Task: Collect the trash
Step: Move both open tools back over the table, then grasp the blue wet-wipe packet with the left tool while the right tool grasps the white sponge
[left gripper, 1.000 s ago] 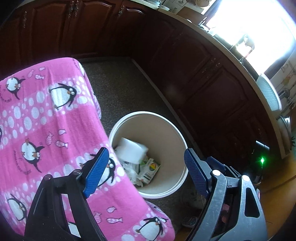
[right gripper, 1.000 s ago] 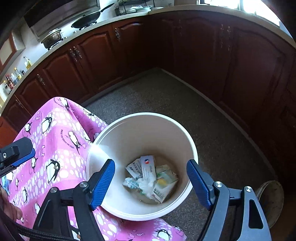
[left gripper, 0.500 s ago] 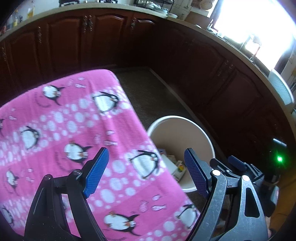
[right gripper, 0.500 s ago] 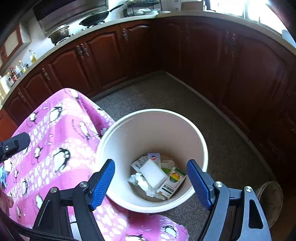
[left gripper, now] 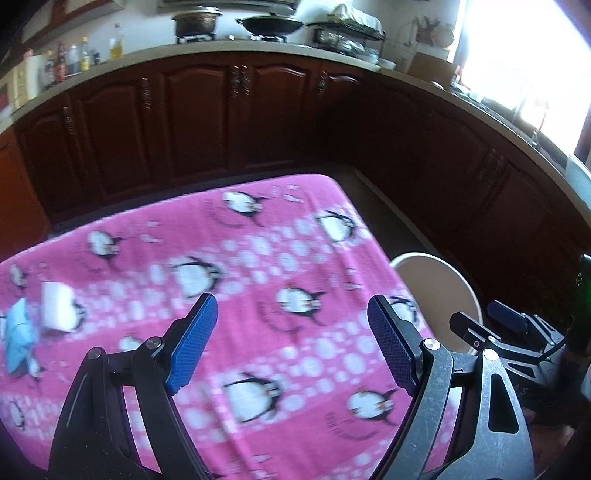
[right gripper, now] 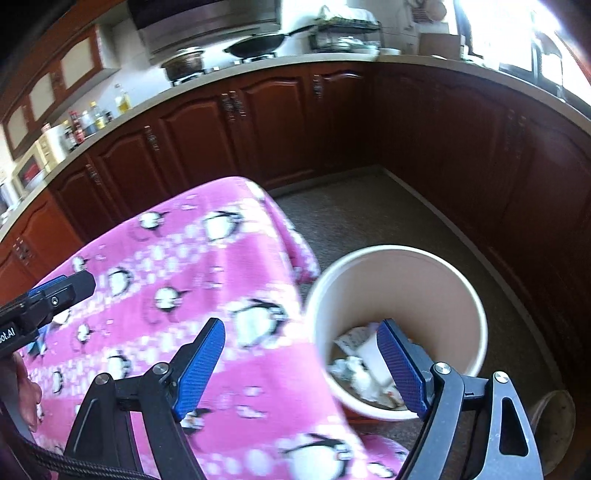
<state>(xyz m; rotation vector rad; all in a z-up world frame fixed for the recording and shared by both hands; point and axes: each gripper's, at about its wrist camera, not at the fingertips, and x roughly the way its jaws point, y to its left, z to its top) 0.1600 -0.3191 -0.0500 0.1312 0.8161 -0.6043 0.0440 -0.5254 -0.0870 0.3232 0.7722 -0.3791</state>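
Note:
A cream round bin (right gripper: 399,295) stands on the floor right of the table, with paper and packet trash (right gripper: 358,365) inside; its rim shows in the left wrist view (left gripper: 436,273). On the pink penguin tablecloth (left gripper: 258,280) lie a white block (left gripper: 55,306) and a blue crumpled piece (left gripper: 18,332) at the far left. My left gripper (left gripper: 295,343) is open and empty above the cloth. My right gripper (right gripper: 303,365) is open and empty, over the table's edge and the bin.
Dark wooden cabinets (left gripper: 221,118) curve round the back and right under a counter with pans (left gripper: 269,24) and bottles (left gripper: 74,55). Brown carpet floor (right gripper: 369,218) lies between table and cabinets. A round object (right gripper: 554,417) sits on the floor right of the bin.
Both grippers have swung left and tilted up, away from the bin and over the table. The white block and blue piece have come into the left wrist view. Both stay open.

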